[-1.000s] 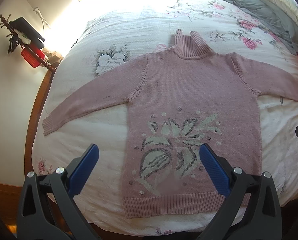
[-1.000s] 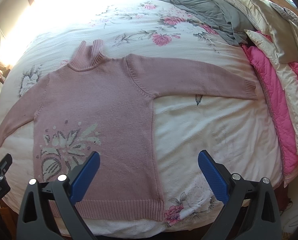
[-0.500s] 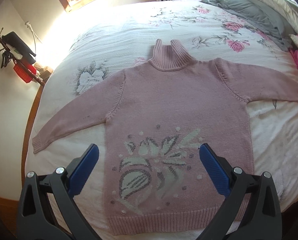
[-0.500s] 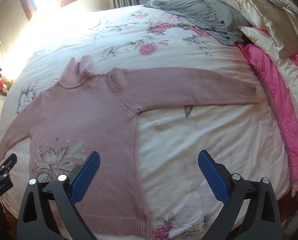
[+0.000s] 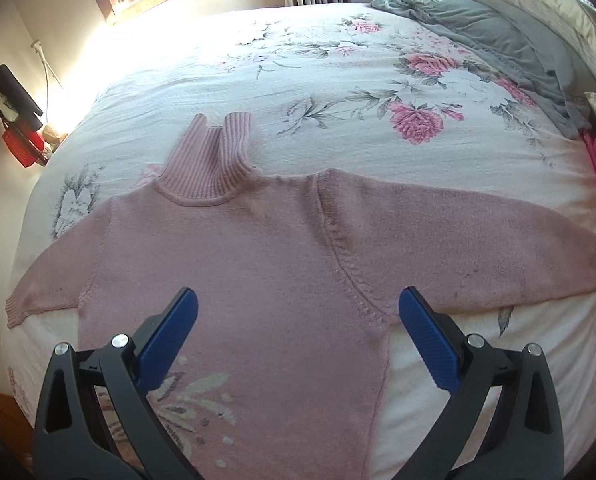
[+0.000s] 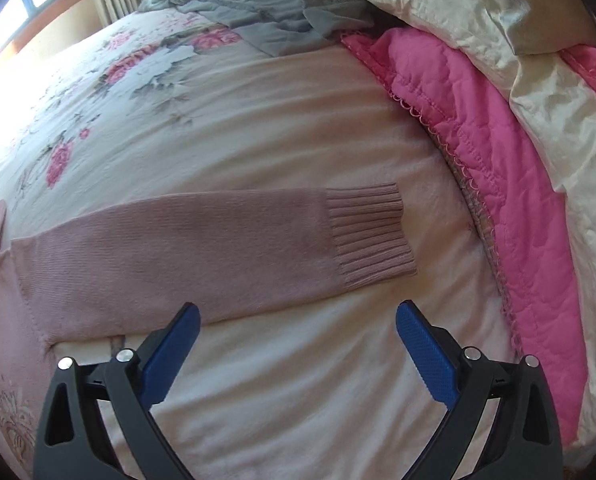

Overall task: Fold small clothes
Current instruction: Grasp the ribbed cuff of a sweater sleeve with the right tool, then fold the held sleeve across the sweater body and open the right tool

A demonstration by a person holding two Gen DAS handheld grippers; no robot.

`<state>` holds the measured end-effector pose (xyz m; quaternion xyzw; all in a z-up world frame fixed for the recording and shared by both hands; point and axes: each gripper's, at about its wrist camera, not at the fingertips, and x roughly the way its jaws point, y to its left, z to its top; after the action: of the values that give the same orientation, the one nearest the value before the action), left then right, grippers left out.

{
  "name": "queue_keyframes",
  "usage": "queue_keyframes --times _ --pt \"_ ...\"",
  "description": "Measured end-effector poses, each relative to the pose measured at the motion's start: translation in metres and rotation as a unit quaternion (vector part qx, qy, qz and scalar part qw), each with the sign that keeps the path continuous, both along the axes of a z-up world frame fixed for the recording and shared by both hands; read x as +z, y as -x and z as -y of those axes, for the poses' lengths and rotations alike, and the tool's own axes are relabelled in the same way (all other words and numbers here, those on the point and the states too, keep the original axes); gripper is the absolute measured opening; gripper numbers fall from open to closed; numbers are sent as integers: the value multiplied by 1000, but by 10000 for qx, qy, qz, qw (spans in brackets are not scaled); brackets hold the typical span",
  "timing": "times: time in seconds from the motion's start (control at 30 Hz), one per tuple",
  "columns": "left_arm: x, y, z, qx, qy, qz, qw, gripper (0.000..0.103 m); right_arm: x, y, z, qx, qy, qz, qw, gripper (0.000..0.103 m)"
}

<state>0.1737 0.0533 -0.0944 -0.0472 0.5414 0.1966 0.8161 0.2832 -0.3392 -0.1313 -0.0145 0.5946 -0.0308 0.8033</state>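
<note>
Two grippers, fingers spread, empty: left [image 5: 298, 328] above sweater [image 5: 258, 280] chest, right [image 6: 298, 332] near sleeve [image 6: 202, 252] cuff. Sweater flat on bed [image 5: 337, 80], sleeves out, collar toward window.

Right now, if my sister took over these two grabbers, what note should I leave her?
Left gripper: open, empty, above the sweater's chest.
Right gripper: open, empty, near the right sleeve, not touching it.
The pink sweater lies flat, front up, on the floral bedspread, both sleeves spread out.
Done: nothing folded.
Left: fold the sleeves in, then the body.
</note>
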Motion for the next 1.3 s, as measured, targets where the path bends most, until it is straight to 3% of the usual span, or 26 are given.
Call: queue_keyframes --times 0.27,0.43,0.5,0.57,0.6,0.67,0.8,0.97,1.2,1.3 --pt "-33 -50 38 -129 93 -23 9999 100 -75 -60 70 -260 -288 -667 9970 95" --pt "-41 -50 38 -182 -57 -106 9998 100 -99 -65 99 -498 -1148 -818 9888 91" --pt "-45 -48 35 -168 -118 -175 9996 100 -97 -61 98 -359 -1218 -758 9890 80" --pt "-48 -45 28 -79 -66 -221 9997 100 -90 -57 95 -175 -1186 -654 9906 54" --pt "-49 -43 26 -37 -37 -235 9997 100 -86 -54 93 -112 -1206 -598 9908 46" --pt "-48 -40 21 -9 -31 -242 9997 100 -74 -47 89 -30 -1459 -487 9881 22" --pt "-43 -31 8 46 40 -224 9997 100 -43 -25 60 270 -1996 -104 9794 21" --pt "-38 -21 -11 144 270 -225 9993 100 -18 2 -27 1159 -2362 45 9647 21" --pt "-33 -13 -25 168 516 -161 9984 100 -43 21 -148 2156 -2339 -304 9476 22" --pt "-33 -15 -23 102 635 -149 9978 100 -56 26 -180 2357 -2284 -524 9432 41"
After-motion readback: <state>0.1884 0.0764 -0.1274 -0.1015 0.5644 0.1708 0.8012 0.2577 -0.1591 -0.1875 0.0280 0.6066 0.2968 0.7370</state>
